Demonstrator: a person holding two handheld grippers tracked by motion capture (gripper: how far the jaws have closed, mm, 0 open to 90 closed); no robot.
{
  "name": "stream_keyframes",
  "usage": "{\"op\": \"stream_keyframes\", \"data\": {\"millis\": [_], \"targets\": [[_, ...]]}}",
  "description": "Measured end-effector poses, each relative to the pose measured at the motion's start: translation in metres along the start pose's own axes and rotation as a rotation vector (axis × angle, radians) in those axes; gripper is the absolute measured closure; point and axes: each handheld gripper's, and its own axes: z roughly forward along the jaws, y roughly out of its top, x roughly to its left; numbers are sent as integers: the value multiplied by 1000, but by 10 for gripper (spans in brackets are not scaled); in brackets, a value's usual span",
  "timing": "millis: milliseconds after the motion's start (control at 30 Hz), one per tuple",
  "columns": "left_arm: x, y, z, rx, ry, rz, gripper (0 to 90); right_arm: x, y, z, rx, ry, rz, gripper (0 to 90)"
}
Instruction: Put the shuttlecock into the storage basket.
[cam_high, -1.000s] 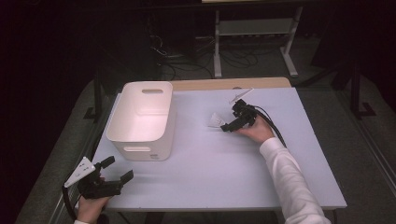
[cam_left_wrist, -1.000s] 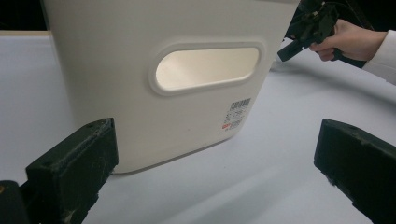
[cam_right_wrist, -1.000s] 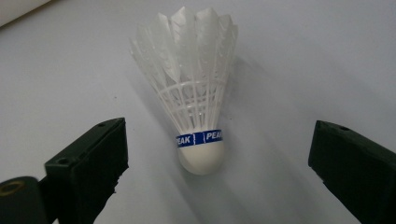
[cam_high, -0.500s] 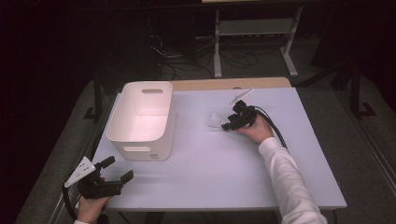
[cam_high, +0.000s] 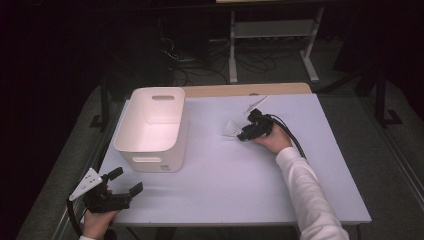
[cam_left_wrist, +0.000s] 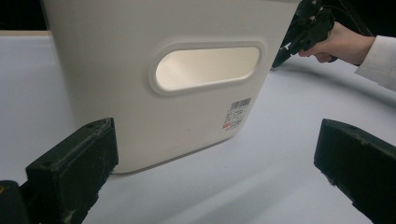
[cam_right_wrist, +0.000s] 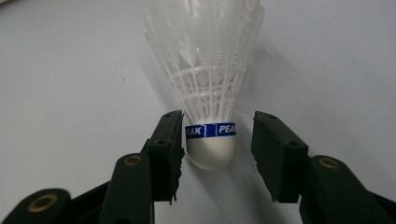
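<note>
**Shuttlecock between the parted jaws of the right hand-held gripper**

High view: the right hand-held gripper (cam_high: 248, 132) sits at the far right of the pale worktop (cam_high: 240, 185), its tips at a white shuttlecock (cam_high: 231, 128) lying there. A white bin (cam_high: 152, 129) stands at the far left. The left hand-held gripper (cam_high: 124, 182) rests at the near left corner, released.

Left gripper view: the jaws stand wide apart, nothing between them, facing the bin's handle slot (cam_left_wrist: 208, 66). The other gripper shows at the far right.

Right gripper view: the shuttlecock's white cork head (cam_right_wrist: 211, 149) with its blue band lies between the jaws. The left jaw is at the band and the right stands just clear, so there is no grip.
</note>
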Motion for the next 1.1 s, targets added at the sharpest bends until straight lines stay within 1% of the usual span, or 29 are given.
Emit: {"op": "stream_keyframes", "data": {"millis": [67,100,133,167,233,300,433,533,600,733,800,867,900,967,1067,1100], "targets": [[1,0,0,10,0,7,0,-1,-1,2,10,-2,-3,558],[0,0,0,16,2,9,0,-2,-1,1,7,7,0,599],[0,0,0,16,2,9,0,-2,-1,1,7,7,0,599],[1,0,0,15,1,10,0,-1,-1,0,1,20,2,630],[1,0,0,10,0,8,0,-2,-1,0,4,28,-3,634],[0,0,-1,16,2,7,0,-2,-1,0,5,29,-2,635],[0,0,0,14,0,12,0,-3,-2,-4,-5,37,30,636],[1,0,-1,16,1,9,0,-4,-3,-6,-13,30,34,636],[0,0,0,16,1,10,0,-2,-2,-8,-15,36,44,637],[0,0,0,9,-1,7,0,1,-1,-10,-24,35,40,637],[0,0,0,8,-1,7,0,4,0,-12,-27,34,50,637],[0,0,0,9,-2,7,0,6,1,-12,-28,33,49,637],[1,0,0,9,-4,14,0,9,1,-13,-25,41,49,637],[0,0,0,4,-4,6,0,11,2,-13,-25,35,41,637],[0,0,-1,5,-3,6,0,15,3,-17,-30,47,56,637],[0,0,-1,6,-3,7,0,15,3,-17,-35,38,50,637]]}}
